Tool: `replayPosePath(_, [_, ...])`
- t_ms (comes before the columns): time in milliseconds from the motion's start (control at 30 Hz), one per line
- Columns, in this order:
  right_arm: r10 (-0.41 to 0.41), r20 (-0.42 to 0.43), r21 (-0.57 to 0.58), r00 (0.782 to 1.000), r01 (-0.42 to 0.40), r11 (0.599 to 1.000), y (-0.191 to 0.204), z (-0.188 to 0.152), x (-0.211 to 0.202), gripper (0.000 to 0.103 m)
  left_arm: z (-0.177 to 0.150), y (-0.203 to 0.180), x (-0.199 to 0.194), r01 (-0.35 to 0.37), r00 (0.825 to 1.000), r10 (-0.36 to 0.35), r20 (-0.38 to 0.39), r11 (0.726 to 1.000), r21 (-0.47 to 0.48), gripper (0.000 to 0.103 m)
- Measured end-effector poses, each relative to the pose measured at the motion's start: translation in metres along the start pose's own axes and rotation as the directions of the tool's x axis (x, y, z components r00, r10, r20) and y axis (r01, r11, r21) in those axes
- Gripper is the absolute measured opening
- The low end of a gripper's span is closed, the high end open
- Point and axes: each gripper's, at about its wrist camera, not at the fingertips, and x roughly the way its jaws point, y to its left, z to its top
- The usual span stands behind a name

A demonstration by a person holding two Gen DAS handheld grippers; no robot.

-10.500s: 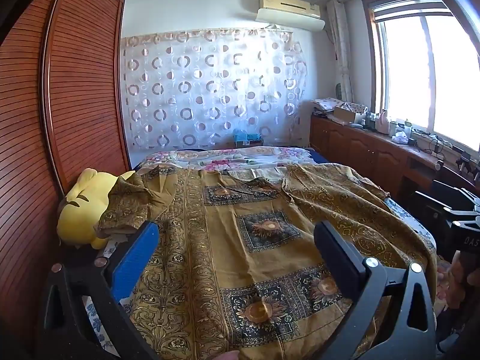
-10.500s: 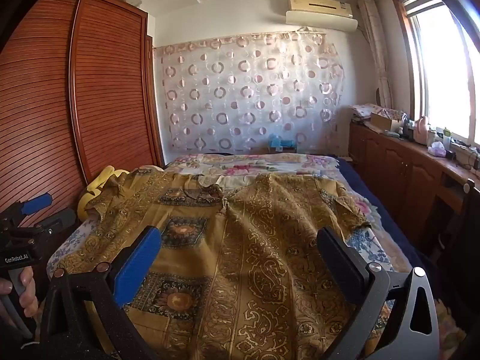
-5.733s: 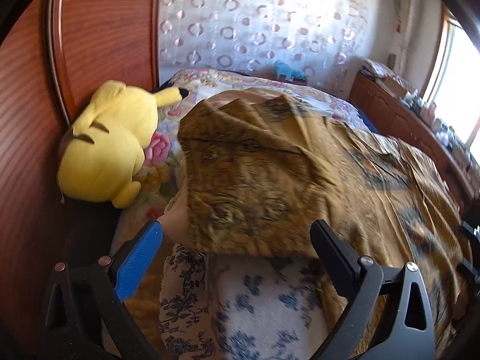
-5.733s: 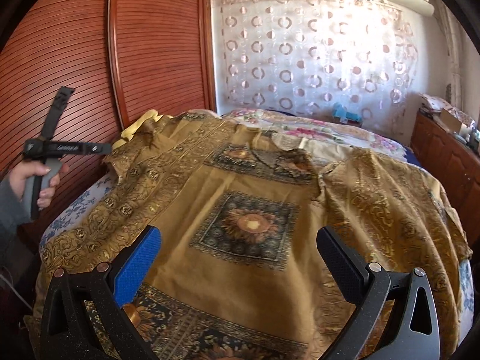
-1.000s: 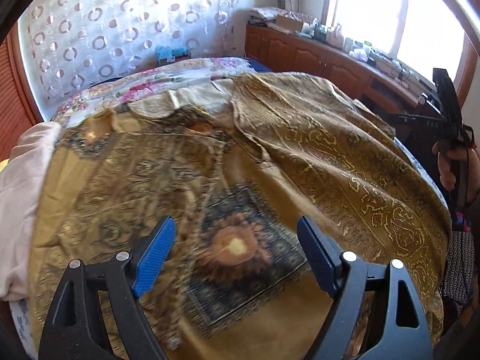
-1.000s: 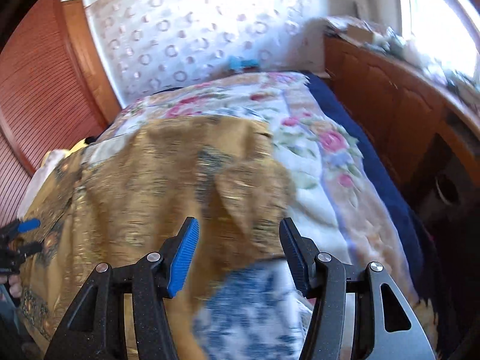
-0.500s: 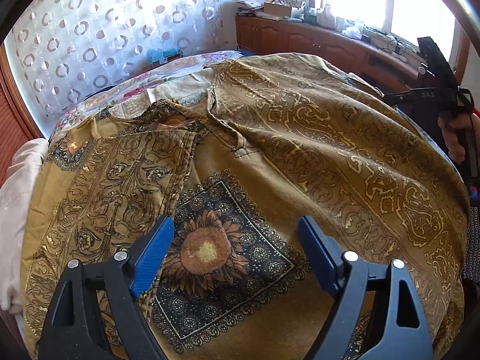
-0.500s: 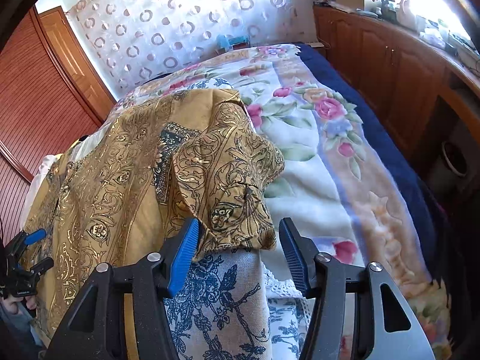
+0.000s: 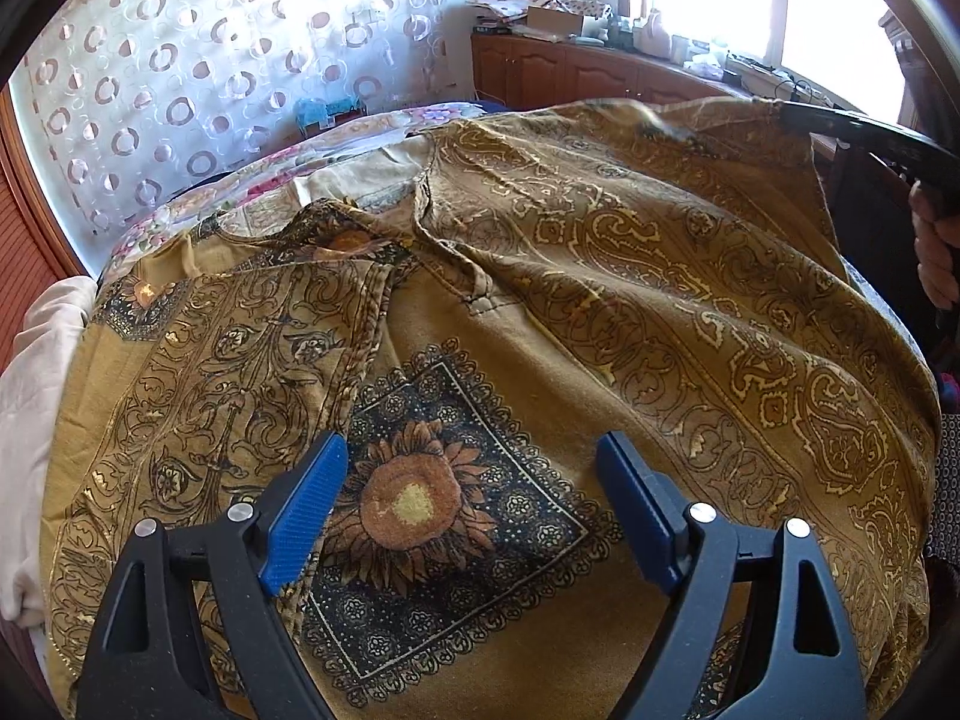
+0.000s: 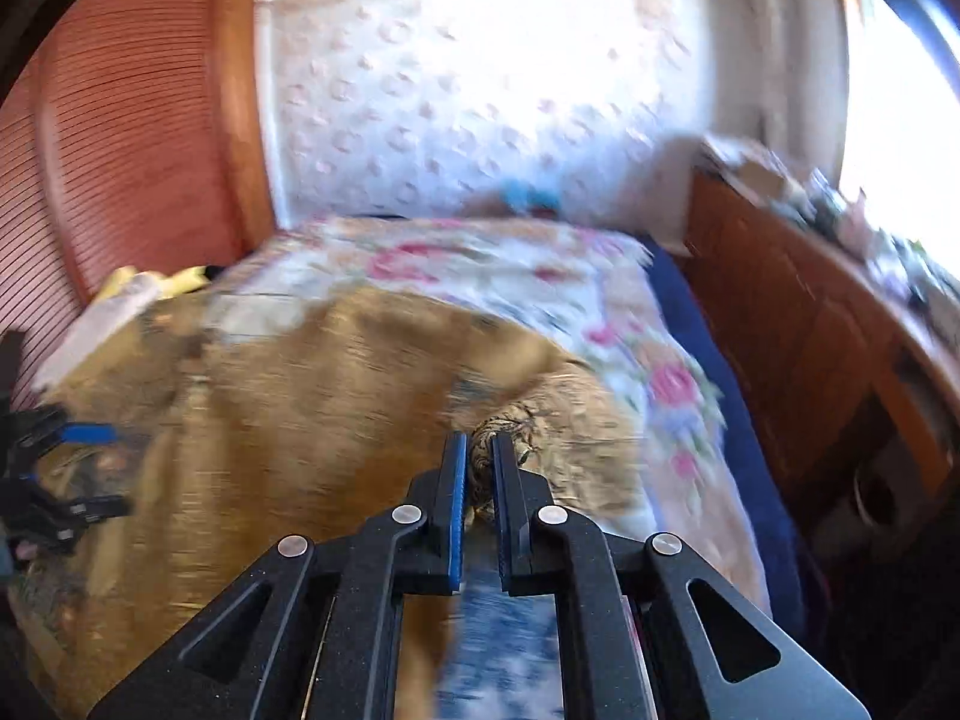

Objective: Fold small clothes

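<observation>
A mustard-gold patterned shirt with dark sunflower squares lies spread over the bed. Its left sleeve is folded in over the body. My left gripper hovers open just above the sunflower panel, nothing between its blue pads. In the blurred right wrist view my right gripper is shut on a bunched edge of the shirt's right sleeve and holds it above the bed. In the left wrist view that raised sleeve reaches up to the black right gripper at the far right, with a hand below it.
A floral bedspread covers the bed. A white cloth lies at the left edge. Wooden sliding doors stand on the left. A wooden cabinet with clutter runs under the window on the right. A dotted curtain hangs behind.
My right gripper has closed from open onto the shirt's right sleeve edge and lifted it. The left gripper has stayed open over the sunflower panel.
</observation>
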Motion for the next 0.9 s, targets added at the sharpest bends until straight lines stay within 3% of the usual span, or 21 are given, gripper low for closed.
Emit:
replayPosePath(100, [0.062,-0.048,-0.045,0.997,-0.064,0.997,0.023,-0.007,0.005,0.008,-0.001,0.0,-0.001,0.0,1.0,0.0,0.0,1.0,0.0,0.086])
replayPosePath(233, [0.084,-0.138,-0.041,0.987,-0.091,0.995,0.025,-0.026,0.02,0.009,0.0,0.0,0.0,0.001,1.0,-0.001,0.0,1.0,-0.001,0.086])
replayPosePath(333, [0.085,-0.145,-0.002,0.986,-0.087,0.996,0.011,-0.033,0.018,0.038,0.0,0.0,0.0,0.001,1.0,-0.001,0.0,1.0,-0.001,0.086])
replayPosePath(500, [0.04,-0.085,0.086,0.996,-0.033,0.996,-0.02,-0.041,-0.007,0.056,0.0,0.001,-0.001,0.002,1.0,-0.002,0.0,1.0,-0.002,0.086])
replayPosePath(600, [-0.019,-0.103,0.153,0.994,0.035,0.988,-0.046,-0.043,-0.001,0.058,0.001,0.0,0.001,-0.008,1.0,0.008,0.002,1.0,0.001,0.086])
replayPosePath(700, [-0.034,-0.095,0.197,0.995,0.053,0.979,-0.059,-0.042,0.007,0.058,0.0,-0.002,-0.005,-0.01,1.0,0.01,0.009,1.0,-0.004,0.086])
replayPosePath(900, [-0.062,-0.088,0.286,0.994,0.085,0.954,-0.072,-0.033,0.028,0.058,0.006,-0.006,-0.05,0.068,0.992,-0.063,0.108,0.997,-0.041,0.086])
